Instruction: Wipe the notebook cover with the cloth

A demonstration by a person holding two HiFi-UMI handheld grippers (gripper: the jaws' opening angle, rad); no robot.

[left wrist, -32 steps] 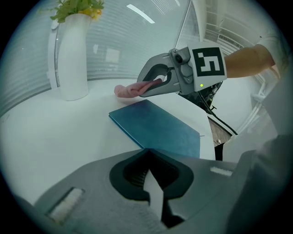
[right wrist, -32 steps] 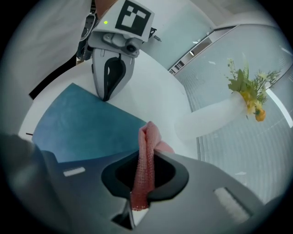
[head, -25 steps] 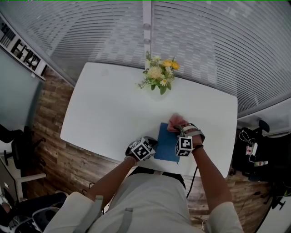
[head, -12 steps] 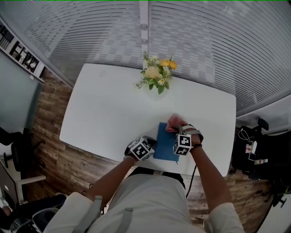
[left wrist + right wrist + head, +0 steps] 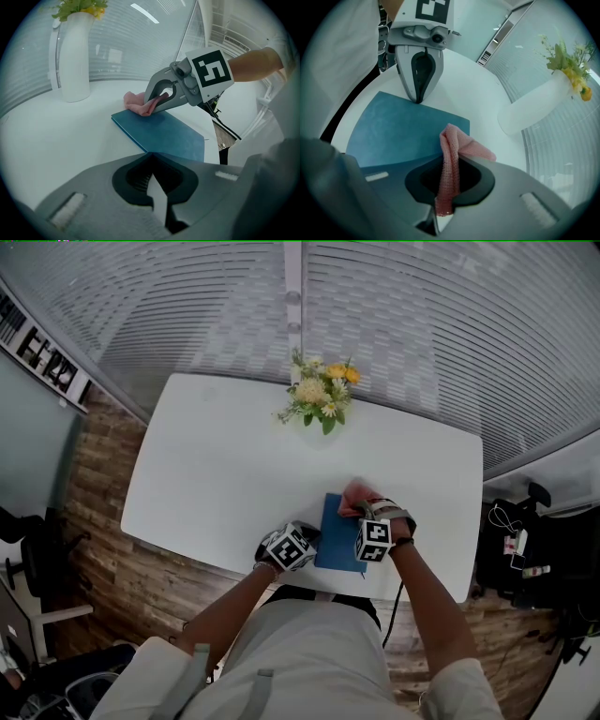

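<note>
**Head view.** Against the picture of a second ago, hardly any change. Right gripper [image 5: 359, 509] and pink knitted cloth [image 5: 349, 495] at the same far end of the flat blue notebook [image 5: 336, 538]. Left gripper [image 5: 312, 531] at the same left edge of it. Only a slight leftward drift of the whole scene. Notebook flat on the white rounded desk [image 5: 216, 474], close to the person's side. Well beyond the notebook, a white vase of yellow and white flowers [image 5: 319, 395]. Both forearms stretched forward and down, marker cubes uppermost, one gripper at each side of the notebook. State of the fingers not readable from up here.

**Left gripper view.** Seen here, not from above: left gripper [image 5: 150, 157] fingers pressed together with nothing between them, tips at the nearest edge of the notebook [image 5: 159, 133]. Across the notebook, right gripper [image 5: 151, 105] slanting down, cloth [image 5: 136, 102] bunched under its tips and touching the cover. Vase [image 5: 75, 56] standing behind the notebook.

**Right gripper view.** Right gripper [image 5: 443, 197] fingers clamped on the cloth [image 5: 452, 154], one fold running up between them and spilling over a far corner of the notebook [image 5: 398, 133]. Opposite, left gripper [image 5: 417, 93] pointing down, tips closed on the notebook's edge. Vase [image 5: 534, 110] off to the right of the notebook.
</note>
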